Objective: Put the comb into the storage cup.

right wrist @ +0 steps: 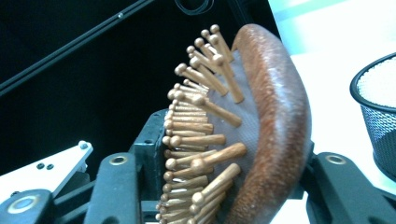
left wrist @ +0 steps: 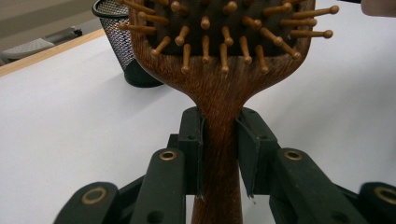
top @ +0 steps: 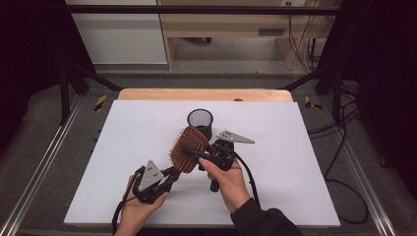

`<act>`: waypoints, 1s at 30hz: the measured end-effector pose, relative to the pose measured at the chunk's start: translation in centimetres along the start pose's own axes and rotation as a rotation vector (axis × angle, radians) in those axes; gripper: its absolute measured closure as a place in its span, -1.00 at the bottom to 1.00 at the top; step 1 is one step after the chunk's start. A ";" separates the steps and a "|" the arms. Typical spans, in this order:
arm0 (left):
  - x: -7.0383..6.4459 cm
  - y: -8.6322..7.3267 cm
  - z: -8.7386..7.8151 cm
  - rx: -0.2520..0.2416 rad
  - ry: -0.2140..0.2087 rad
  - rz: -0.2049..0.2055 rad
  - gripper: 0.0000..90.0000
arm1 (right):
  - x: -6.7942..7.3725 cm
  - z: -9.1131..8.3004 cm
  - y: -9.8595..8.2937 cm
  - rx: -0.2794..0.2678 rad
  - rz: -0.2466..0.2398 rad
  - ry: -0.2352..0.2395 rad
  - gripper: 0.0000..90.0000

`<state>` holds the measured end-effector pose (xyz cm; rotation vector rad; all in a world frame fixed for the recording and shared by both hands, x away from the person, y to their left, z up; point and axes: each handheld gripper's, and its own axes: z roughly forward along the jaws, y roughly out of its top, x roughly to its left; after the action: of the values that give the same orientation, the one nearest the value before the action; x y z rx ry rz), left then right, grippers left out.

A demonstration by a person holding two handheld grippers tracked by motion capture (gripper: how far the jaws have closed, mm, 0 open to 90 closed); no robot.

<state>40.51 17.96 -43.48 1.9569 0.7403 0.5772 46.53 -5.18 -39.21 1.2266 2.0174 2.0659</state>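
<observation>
White sheeting covers the counter, its wooden far edge showing past it, with dark curtains at both sides. A wooden hairbrush is held up over the middle of the counter, nearer the front edge, between both tools. The left gripper has its jaws clenched on the brush handle. The right gripper grasps the brush head, one jaw on the bristles, one on the back. A black mesh cup stands just behind, toward the far edge.
</observation>
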 end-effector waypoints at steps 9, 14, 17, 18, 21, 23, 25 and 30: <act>0.0 0.1 -0.3 -0.045 -0.004 -0.017 0.62 | 1.5 0.0 0.7 -0.005 -0.033 -0.014 0.15; 0.3 0.1 -0.6 -0.093 0.008 -0.050 0.57 | 2.2 -0.2 1.6 -0.004 -0.065 -0.012 0.17; 0.9 0.0 -1.1 -0.097 0.027 -0.072 0.36 | 2.4 -0.6 2.5 -0.024 -0.095 -0.028 0.17; 1.3 -0.1 -1.4 -0.097 0.041 -0.077 0.33 | 2.4 -0.8 2.8 -0.030 -0.104 -0.034 0.17; 2.3 -0.4 -2.1 -0.109 0.054 -0.115 0.14 | 1.8 -1.6 3.9 -0.056 -0.104 -0.056 0.16; 3.1 -0.7 -2.9 -0.118 0.091 -0.134 -0.01 | 1.4 -2.2 4.7 -0.067 -0.108 -0.075 0.16; 3.8 -1.1 -3.6 -0.130 0.142 -0.142 -0.15 | 0.7 -2.9 5.5 -0.080 -0.116 -0.101 0.16; 5.8 -2.1 -4.9 -0.136 0.205 -0.191 -0.49 | -0.9 -4.4 6.6 -0.091 -0.108 -0.140 0.15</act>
<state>40.87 25.77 -42.55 1.6964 0.9783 0.6983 48.17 -10.44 -33.47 1.1830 1.8642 1.9417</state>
